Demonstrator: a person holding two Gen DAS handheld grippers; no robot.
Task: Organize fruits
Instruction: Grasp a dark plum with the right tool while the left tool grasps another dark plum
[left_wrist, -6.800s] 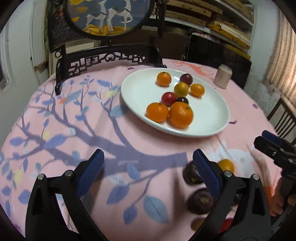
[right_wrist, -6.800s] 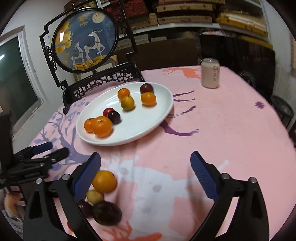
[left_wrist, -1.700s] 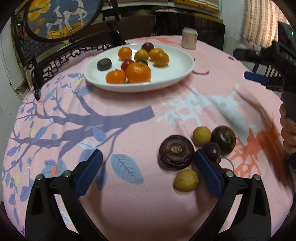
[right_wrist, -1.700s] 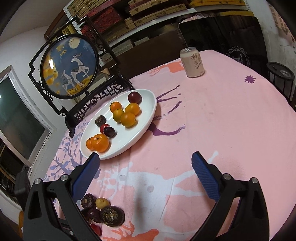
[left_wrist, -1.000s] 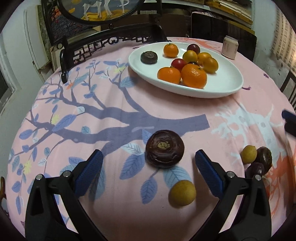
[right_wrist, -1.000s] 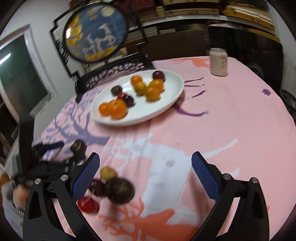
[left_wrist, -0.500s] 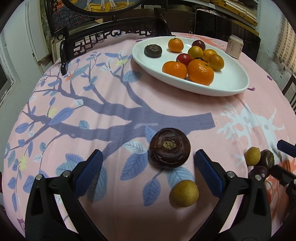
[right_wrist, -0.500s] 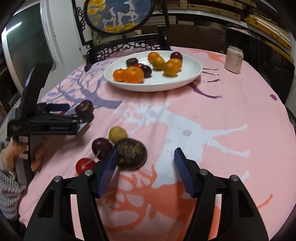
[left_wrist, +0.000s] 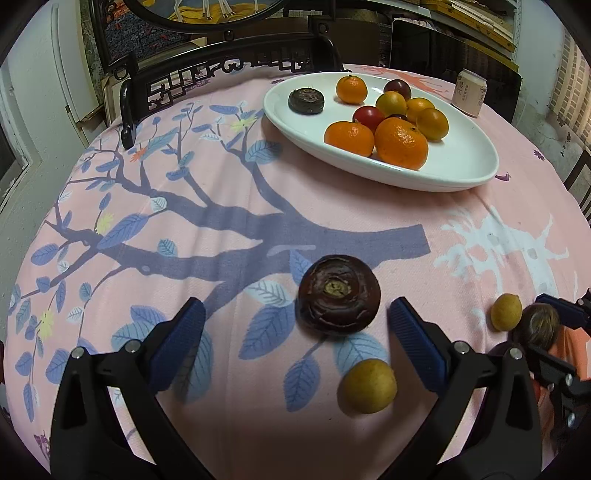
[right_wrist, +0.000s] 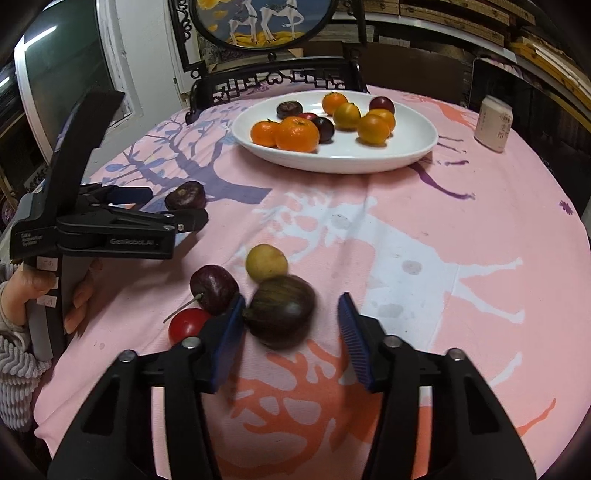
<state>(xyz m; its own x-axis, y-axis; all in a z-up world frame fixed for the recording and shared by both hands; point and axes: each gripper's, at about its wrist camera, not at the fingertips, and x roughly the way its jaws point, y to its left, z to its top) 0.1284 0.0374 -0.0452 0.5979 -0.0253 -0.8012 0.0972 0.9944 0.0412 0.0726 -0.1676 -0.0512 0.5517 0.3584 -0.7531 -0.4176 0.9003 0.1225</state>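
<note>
In the right wrist view my right gripper (right_wrist: 291, 314) is closing around a large dark purple fruit (right_wrist: 282, 310) on the pink cloth. Its left pad touches the fruit and the right pad stands a gap away. A dark cherry (right_wrist: 214, 290), a red cherry (right_wrist: 188, 325) and a small yellow fruit (right_wrist: 266, 262) lie right beside it. My left gripper (left_wrist: 295, 306) stands open low over the cloth, with a ridged dark brown fruit (left_wrist: 338, 295) between its fingers, nearer the right one and untouched. Another yellow fruit (left_wrist: 367, 386) lies just in front of that finger. The white plate (left_wrist: 461, 155) at the back holds oranges and several small fruits.
A pale drink can (right_wrist: 493, 123) stands at the far right of the round table. A dark carved stand (right_wrist: 277, 81) with a round picture rises behind the plate. A person's hand (right_wrist: 74, 295) holds the left gripper's handle at the table's left edge.
The right gripper has come down and forward over the fruit cluster, and its jaws have narrowed from wide apart to close around the large dark fruit. The left gripper has stayed put.
</note>
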